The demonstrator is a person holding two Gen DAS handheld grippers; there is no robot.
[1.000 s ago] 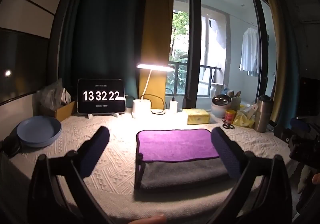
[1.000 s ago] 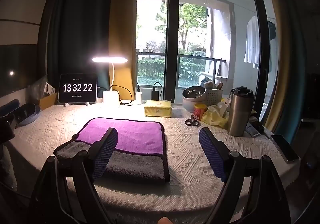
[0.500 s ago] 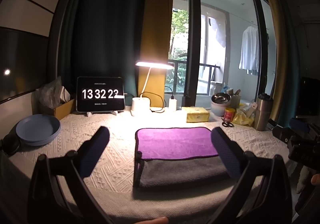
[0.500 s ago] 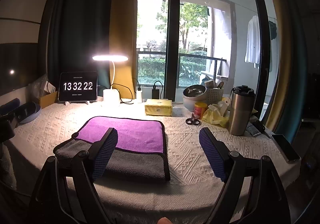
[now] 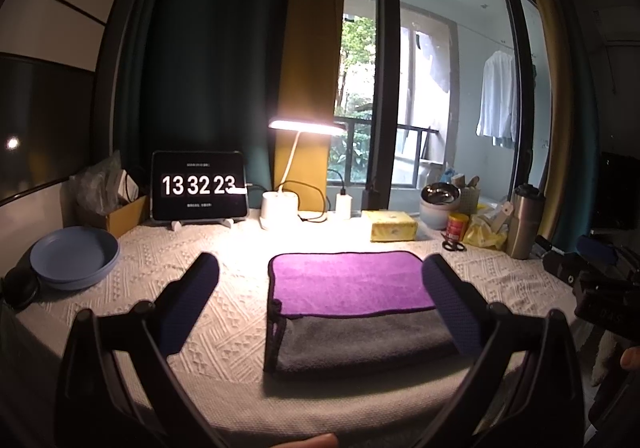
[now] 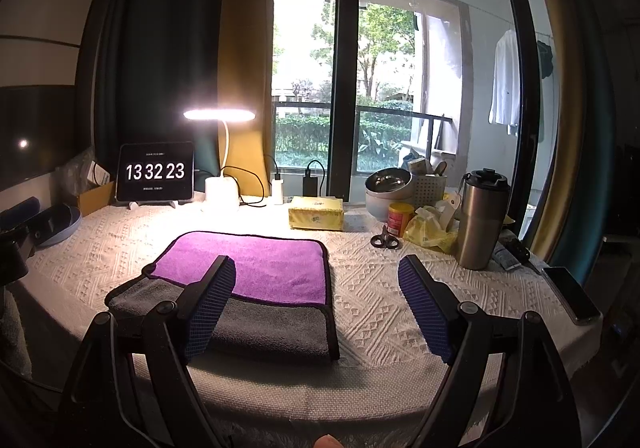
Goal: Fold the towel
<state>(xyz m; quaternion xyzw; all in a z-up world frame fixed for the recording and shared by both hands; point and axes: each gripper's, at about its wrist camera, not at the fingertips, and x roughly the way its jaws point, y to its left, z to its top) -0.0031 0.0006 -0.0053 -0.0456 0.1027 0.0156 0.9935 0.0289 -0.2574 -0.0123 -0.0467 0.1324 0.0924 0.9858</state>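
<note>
So the towel (image 5: 352, 308) is lying flat near the front edge of the table (image 6: 380, 288), folded so a purple flap covers the back part and a strip of grey shows at the front. Dark piping runs round the edges.

Both tongs are held above the near edge with nothing in them. The left gripper (image 5: 320, 288) is spread wide, one finger over bare cloth to the left, the other over the towel's right end. The right gripper (image 6: 316, 288) is just as wide open, its left finger over the towel's front middle, its right one over the tablecloth beside it. Can't tell if any finger touches the fabric.

The table has a white cloth with a raised diamond pattern. Along the back: a tablet (image 5: 199, 185) showing 13 32 23, a lit desk lamp (image 5: 286, 168) throwing a bright patch on the cloth, a charger, and a yellow tissue pack (image 6: 316, 213). On the left, a blue plate (image 5: 74, 258) and a cardboard box. On the right, scissors (image 6: 385, 240), a red can, metal bowls, a yellow bag, a steel tumbler (image 6: 482, 220) and a phone (image 6: 571, 293) at the edge.

Behind it all: dark green and mustard curtains, a big glass door onto a balcony with a railing, trees outside, and a white shirt (image 6: 506, 82) hanging up.
</note>
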